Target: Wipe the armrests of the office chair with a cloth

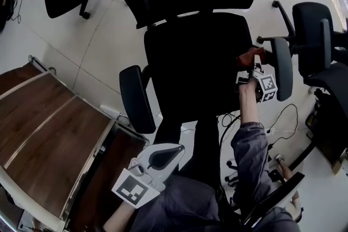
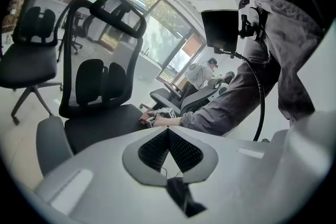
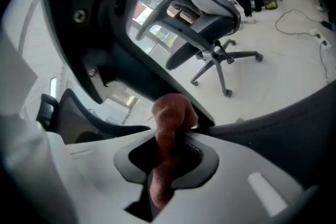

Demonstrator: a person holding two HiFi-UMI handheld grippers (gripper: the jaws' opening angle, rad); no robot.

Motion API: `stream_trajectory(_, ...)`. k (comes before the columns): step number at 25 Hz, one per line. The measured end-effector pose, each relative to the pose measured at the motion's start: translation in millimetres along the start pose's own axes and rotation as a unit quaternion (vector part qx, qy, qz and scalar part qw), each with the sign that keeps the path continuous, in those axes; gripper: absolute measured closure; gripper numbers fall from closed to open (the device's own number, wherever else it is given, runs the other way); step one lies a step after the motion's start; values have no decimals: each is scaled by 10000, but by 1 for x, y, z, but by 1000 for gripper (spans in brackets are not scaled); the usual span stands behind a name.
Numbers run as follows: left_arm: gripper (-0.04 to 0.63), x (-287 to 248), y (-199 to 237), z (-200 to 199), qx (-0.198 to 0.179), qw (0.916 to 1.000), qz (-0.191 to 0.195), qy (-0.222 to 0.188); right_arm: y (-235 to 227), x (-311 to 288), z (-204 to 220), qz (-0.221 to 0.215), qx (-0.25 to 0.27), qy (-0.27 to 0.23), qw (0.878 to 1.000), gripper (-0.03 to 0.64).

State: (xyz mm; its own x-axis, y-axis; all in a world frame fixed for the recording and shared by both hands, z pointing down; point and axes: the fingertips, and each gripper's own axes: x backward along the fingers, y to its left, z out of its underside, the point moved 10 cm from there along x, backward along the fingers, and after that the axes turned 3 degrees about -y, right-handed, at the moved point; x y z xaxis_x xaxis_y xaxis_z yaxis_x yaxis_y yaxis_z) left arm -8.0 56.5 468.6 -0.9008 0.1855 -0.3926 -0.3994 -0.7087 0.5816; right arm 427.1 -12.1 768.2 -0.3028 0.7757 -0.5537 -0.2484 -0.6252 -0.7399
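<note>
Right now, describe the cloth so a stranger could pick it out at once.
Find the big black office chair mid head view, then its armrest on the person's right. Just inside that armrest, the cloth sits pinched in the right claw: a crumpled reddish-brown wad, the only warm colour against the black chair.

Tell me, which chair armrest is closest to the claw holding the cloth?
The right armrest, beside the right claw pinching the reddish cloth. The left armrest sits across the seat, away from it.
</note>
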Motion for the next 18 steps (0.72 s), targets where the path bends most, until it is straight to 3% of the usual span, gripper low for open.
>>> stream_trajectory(5, 580, 4, 2, 9, 101, 9999, -90, 15, -5, -2, 6, 135, -188, -5, 9997, 560)
stream_trajectory(12, 580, 13, -8, -16, 92, 9993, -161, -312, 56, 61, -8, -592, 50, 469, 9971, 560)
stream_trajectory(15, 580, 24, -15, -33, 158, 9983, -282, -491, 103, 101, -13, -1087, 712, 1019, 9863, 558)
stream_trajectory(18, 580, 35, -23, -47, -35, 9954, -537, -791, 158, 141, -22, -1660, 1178, 1589, 9661, 558)
